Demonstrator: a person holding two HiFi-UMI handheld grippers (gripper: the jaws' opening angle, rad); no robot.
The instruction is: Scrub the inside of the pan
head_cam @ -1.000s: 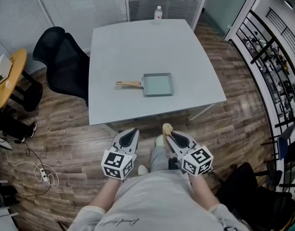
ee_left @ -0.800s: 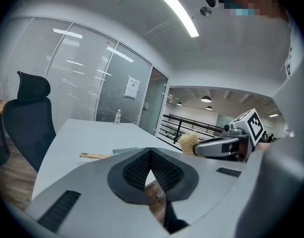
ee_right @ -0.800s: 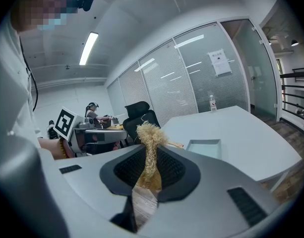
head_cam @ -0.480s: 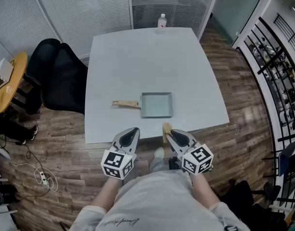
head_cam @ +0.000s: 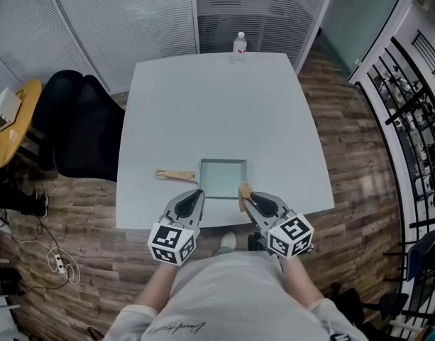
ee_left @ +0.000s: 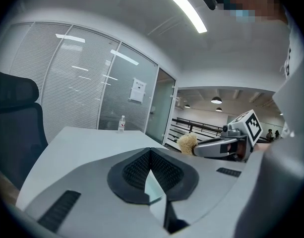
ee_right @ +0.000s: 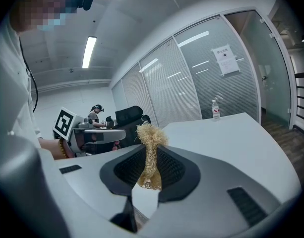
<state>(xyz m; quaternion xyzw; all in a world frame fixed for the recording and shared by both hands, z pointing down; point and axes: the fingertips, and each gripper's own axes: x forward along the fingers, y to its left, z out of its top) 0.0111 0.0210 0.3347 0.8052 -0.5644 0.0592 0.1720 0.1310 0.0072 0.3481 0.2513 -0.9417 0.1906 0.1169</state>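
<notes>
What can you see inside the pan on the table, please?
The pan shows only its bare pale bottom; nothing lies in it. Its near right corner is covered by the scrubber held in the right gripper, so that spot cannot be checked.

No wording is reading out legibly in any view.

- A paper notice is hanging on the glass partition. Lines of print are showing on it, but they are too small to read.
- The water bottle is standing at the far edge of the table. It is carrying a red-and-white label, and its wording is not resolving.
- A cursive print is running across the shirt. Its letters are not coming clear.
- The marker cube on the left gripper and the marker cube on the right gripper are showing black-and-white square patterns only, with no letters or digits
</notes>
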